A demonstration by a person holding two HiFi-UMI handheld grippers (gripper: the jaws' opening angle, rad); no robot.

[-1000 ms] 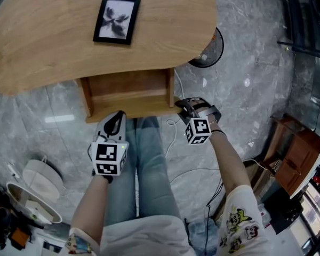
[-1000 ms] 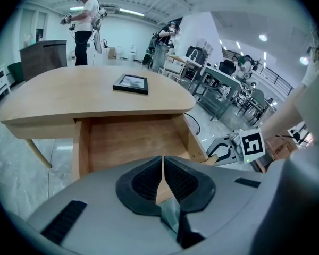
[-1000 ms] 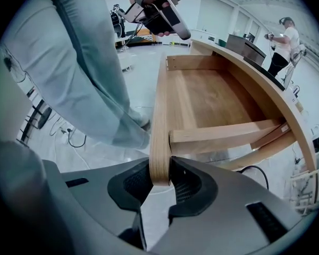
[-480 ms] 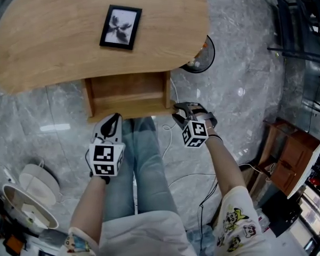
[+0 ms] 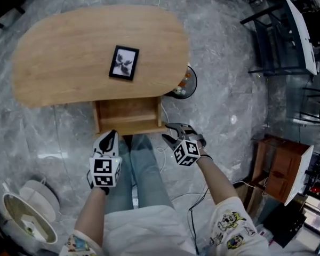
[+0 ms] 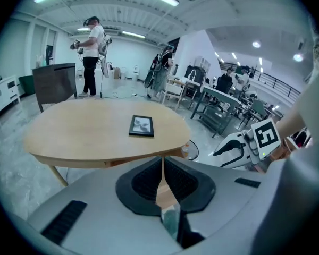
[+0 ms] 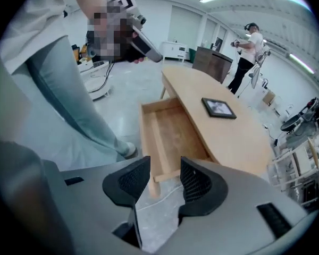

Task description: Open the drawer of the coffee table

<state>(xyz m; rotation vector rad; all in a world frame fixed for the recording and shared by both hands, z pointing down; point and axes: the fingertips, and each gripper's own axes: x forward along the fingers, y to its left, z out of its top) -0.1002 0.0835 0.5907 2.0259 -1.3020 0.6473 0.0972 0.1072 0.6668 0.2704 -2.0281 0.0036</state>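
Grey marble floor (image 5: 245, 89) all round, and the drawer (image 5: 129, 116) stands pulled out from under the table (image 5: 69, 57) at centre frame, so the job looks done. Left gripper (image 5: 111, 136) is pinched shut on nothing. Right gripper (image 5: 169, 132), jaws just been opening, is apart and empty beside the drawer's lower-right corner.

From the upper left of the head view to its middle, the oval wooden worktop (image 5: 58, 57) stands on a grey marbled floor (image 5: 224, 73), with a small black picture frame (image 5: 124, 63) lying flat right of centre and the drawer (image 5: 129, 115) standing open at the worktop's lower edge.
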